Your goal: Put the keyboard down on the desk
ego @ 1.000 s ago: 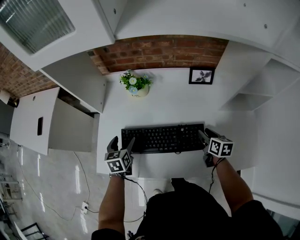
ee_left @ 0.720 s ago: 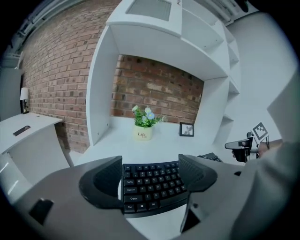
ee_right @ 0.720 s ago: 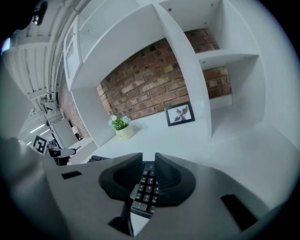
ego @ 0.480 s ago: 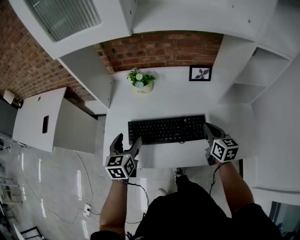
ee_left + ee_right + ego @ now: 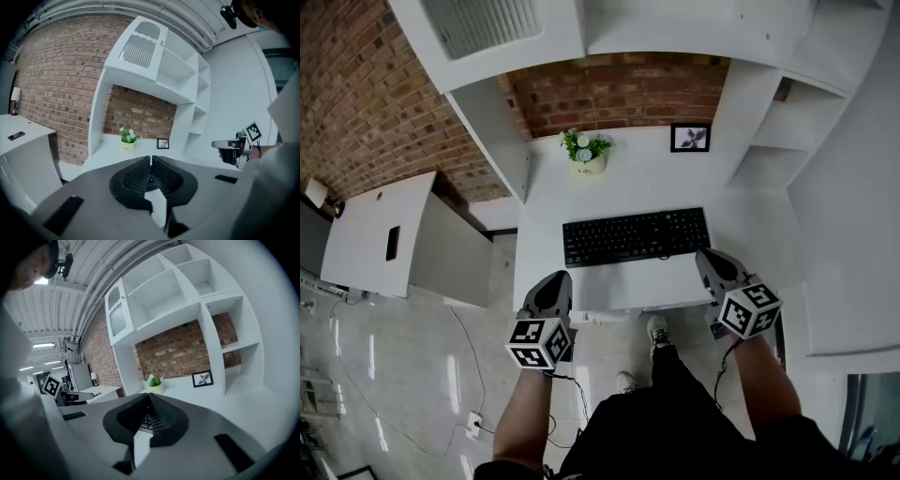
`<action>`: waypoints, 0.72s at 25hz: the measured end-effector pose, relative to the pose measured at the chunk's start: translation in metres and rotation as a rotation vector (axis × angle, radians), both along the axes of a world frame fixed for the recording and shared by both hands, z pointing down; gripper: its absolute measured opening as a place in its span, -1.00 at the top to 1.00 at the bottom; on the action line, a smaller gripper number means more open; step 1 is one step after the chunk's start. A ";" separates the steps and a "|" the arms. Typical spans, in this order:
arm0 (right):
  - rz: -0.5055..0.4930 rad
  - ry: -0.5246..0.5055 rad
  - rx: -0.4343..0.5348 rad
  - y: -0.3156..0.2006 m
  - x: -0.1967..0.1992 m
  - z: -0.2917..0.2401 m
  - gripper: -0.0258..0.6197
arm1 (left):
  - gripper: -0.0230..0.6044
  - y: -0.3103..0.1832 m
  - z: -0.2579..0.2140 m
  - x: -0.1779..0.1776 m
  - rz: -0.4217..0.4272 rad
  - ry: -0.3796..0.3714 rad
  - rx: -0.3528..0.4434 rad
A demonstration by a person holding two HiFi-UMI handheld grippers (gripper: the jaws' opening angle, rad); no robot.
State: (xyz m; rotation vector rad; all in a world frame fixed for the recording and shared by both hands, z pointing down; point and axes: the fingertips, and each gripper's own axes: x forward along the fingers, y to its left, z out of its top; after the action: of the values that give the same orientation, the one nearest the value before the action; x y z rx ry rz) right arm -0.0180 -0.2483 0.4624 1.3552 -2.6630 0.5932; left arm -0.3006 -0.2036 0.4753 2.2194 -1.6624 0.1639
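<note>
The black keyboard [image 5: 636, 236] lies flat on the white desk [image 5: 619, 187], square to its front edge. My left gripper [image 5: 555, 279] hangs off the desk's front left corner, below the keyboard's left end. Its jaws are closing fully together with nothing between them. My right gripper [image 5: 711, 259] sits just off the keyboard's right end, shut and empty. In the left gripper view the closed jaws [image 5: 150, 160] point at the desk's back, with the right gripper [image 5: 229, 147] off to the side. A strip of keyboard [image 5: 146, 422] shows behind the closed right gripper [image 5: 148, 397].
A small potted plant [image 5: 586, 155] and a framed picture [image 5: 690, 138] stand at the back of the desk against the brick wall. White shelving [image 5: 769, 150] rises on the right. A low white cabinet [image 5: 375, 234] stands left, and a cable [image 5: 469, 375] lies on the floor.
Both grippers have drawn back from the keyboard's ends toward the person. The left jaws went from open to shut, the right ones shut earlier. The keyboard stays on the desk.
</note>
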 end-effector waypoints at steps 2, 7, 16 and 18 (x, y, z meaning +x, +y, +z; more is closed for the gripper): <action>-0.002 0.010 0.023 0.020 -0.004 -0.010 0.86 | 0.84 0.015 -0.004 0.005 0.027 0.014 0.005; -0.007 0.013 0.056 0.061 -0.012 -0.033 0.86 | 0.86 0.044 -0.013 0.013 0.054 0.032 0.015; -0.038 -0.002 0.081 0.102 -0.008 -0.050 0.86 | 0.87 0.085 -0.032 0.037 0.063 0.004 0.043; -0.054 -0.005 0.079 0.107 -0.004 -0.048 0.86 | 0.87 0.093 -0.034 0.044 0.054 0.006 0.046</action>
State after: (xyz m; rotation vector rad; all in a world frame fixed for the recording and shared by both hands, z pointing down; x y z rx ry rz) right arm -0.0220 -0.1411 0.4141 1.2982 -2.7445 0.4919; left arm -0.2567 -0.1110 0.4411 2.2976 -1.6198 0.1337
